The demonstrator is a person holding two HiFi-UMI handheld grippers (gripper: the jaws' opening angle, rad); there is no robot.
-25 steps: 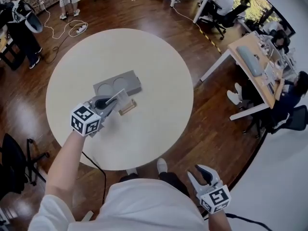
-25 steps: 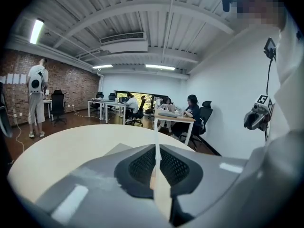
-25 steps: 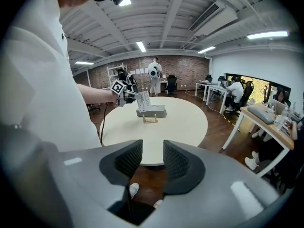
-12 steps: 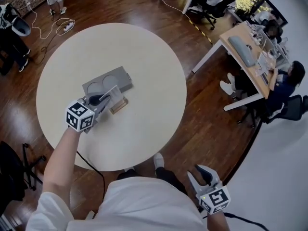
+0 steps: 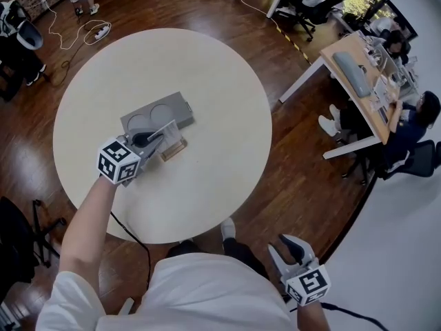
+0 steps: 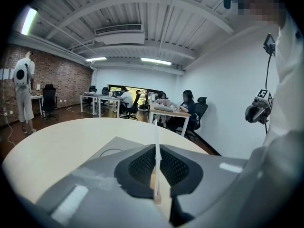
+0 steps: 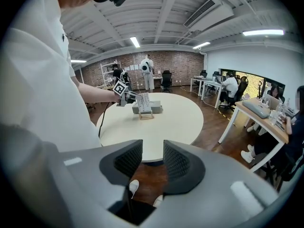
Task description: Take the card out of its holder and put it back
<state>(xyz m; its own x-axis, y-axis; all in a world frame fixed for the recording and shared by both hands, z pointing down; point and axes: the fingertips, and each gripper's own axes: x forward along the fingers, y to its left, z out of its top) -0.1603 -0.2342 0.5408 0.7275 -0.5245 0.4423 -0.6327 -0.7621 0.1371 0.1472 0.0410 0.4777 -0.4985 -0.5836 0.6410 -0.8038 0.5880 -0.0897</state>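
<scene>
Card pinched in left gripper fingers, clear only in own view; right gripper fingers spread.

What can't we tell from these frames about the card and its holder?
- Print on the card: the left gripper view shows it edge-on; in the head view it is too small to read.
- Whether the card's bottom edge sits in the holder or clear of it: too small in the head view; in the left gripper view it is hidden behind the left tool.
- The holder's slot: too far away in the right gripper view.

Clear card upright, seemingly in wooden holder
</scene>
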